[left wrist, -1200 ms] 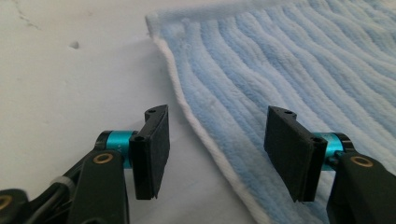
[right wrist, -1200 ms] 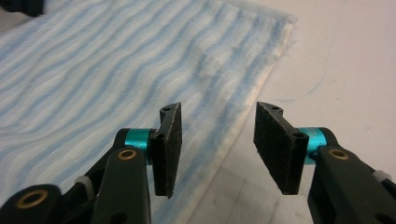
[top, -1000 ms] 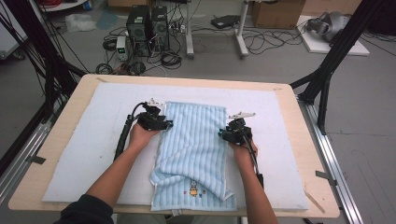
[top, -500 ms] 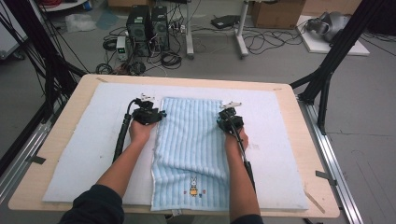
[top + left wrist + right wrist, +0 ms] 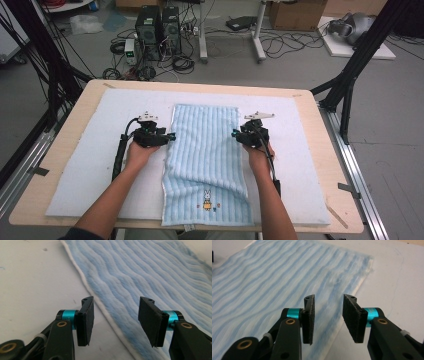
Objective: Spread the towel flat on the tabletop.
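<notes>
A light blue striped towel [image 5: 205, 155] lies spread lengthwise on the white mat, with a small bunny print near its front end and a fold across its lower part. My left gripper [image 5: 171, 136] sits at the towel's left edge, open, its jaws straddling the white hem [image 5: 105, 312] with nothing held. My right gripper [image 5: 233, 133] rests at the towel's right edge, open too, jaws apart over the towel's border [image 5: 342, 322]. The towel [image 5: 150, 277] stretches away from the left jaws, and the towel [image 5: 274, 282] spreads out ahead of the right jaws.
The white mat [image 5: 85, 165] covers a wooden table [image 5: 70, 125]. Black frame posts [image 5: 350, 80] stand at the table's right and left. Computers and cables sit on the floor beyond the far edge.
Both grippers carried the towel's far end away from the person, spreading it flat, then let go and drew back to its side edges.
</notes>
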Demonstrator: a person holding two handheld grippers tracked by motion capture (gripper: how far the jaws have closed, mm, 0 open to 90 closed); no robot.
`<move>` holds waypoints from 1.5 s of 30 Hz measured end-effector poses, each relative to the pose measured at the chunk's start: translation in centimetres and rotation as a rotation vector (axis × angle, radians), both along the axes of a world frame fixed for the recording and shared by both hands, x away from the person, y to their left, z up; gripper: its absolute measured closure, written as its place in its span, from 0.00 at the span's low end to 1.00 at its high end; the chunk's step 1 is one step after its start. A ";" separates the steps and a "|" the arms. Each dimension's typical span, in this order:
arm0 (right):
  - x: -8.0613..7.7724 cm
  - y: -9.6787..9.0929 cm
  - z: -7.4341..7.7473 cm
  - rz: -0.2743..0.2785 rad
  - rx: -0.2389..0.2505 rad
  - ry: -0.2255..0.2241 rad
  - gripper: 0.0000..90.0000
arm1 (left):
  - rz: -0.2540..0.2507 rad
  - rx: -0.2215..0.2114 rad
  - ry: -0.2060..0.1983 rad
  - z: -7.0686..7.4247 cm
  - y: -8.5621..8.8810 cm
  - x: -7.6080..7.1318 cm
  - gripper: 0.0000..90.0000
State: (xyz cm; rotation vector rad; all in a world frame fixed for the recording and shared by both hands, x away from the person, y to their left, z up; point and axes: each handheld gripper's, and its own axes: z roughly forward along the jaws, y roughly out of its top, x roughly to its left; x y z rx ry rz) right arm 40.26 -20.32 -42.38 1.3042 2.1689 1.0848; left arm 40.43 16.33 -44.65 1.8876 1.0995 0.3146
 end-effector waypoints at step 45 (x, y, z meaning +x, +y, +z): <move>-6.0 -0.7 -1.5 0.088 -0.029 0.021 0.65 | -0.074 0.035 0.001 -0.5 0.0 -6.2 0.54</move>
